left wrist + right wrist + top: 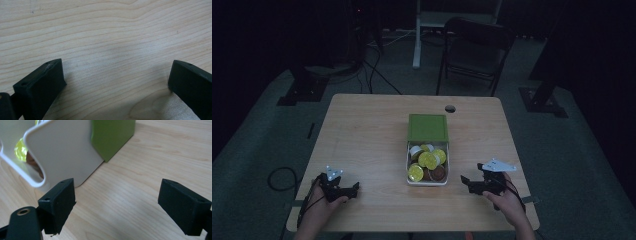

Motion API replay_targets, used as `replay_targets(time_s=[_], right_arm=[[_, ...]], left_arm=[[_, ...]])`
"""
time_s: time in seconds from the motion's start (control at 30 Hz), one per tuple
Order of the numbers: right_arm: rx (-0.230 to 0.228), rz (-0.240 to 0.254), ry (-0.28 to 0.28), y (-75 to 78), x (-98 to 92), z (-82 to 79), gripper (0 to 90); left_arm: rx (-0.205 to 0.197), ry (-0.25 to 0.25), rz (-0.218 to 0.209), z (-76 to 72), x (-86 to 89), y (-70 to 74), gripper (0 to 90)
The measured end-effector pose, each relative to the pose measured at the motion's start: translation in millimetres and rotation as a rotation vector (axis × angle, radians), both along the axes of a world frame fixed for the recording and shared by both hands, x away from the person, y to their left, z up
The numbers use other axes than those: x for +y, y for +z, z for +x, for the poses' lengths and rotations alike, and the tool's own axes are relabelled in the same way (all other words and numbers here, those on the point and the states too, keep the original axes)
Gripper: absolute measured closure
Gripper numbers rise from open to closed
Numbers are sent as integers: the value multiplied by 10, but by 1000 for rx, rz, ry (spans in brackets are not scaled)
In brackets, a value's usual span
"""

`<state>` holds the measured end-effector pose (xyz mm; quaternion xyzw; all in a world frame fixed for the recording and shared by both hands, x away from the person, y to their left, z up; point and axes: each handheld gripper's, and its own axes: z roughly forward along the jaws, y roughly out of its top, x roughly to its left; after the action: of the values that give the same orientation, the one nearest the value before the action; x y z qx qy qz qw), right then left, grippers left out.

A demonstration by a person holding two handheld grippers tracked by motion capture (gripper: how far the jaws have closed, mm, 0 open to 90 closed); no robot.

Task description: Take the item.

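Both your grippers sit with jaws wide apart and nothing held: left gripper (343,190) on bare table (362,140), right gripper (473,184) just beside the white box (428,181) of capsules (428,160) at mid-table. The green lid (427,127) covers only the far half. Come in low from the right and you'll likely shove the box or knock the lid, since both look light.

Bare table (362,135) lies open on both sides of the central box (427,150) (1 obstacle).
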<state>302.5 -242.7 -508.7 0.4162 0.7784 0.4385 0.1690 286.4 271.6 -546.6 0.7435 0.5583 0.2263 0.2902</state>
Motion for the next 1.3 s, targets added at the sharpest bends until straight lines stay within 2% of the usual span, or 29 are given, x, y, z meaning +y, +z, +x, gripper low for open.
replay_targets(time_s=[0.23, 0.5, 0.63, 0.77, 0.8, 0.83, 1.13, 1.3], right_arm=[[8, -33, 43, -100, 110, -4, 132], [14, -84, 121, -214, 197, -23, 132], [-1, -114, 149, -253, 219, -18, 134], [-1, -118, 177, -281, 230, -17, 134], [-25, -139, 196, -308, 235, -20, 135], [-28, -152, 204, -317, 235, -21, 135], [-13, -211, 272, -403, 238, -20, 131], [-14, -222, 299, -406, 261, -24, 128]], left_arm=[[0, 0, 0, 0, 0, 0, 7], [-1, 0, 0, 0, 0, 0, 7], [-1, 0, 0, 0, 0, 0, 8], [-1, 0, 0, -1, -1, -1, 8], [-1, 4, 0, -3, -4, 0, 8], [-1, 4, 0, -4, -5, 0, 8], [0, 6, 0, -7, -8, 1, 8], [0, 8, 1, -9, -9, 1, 8]])
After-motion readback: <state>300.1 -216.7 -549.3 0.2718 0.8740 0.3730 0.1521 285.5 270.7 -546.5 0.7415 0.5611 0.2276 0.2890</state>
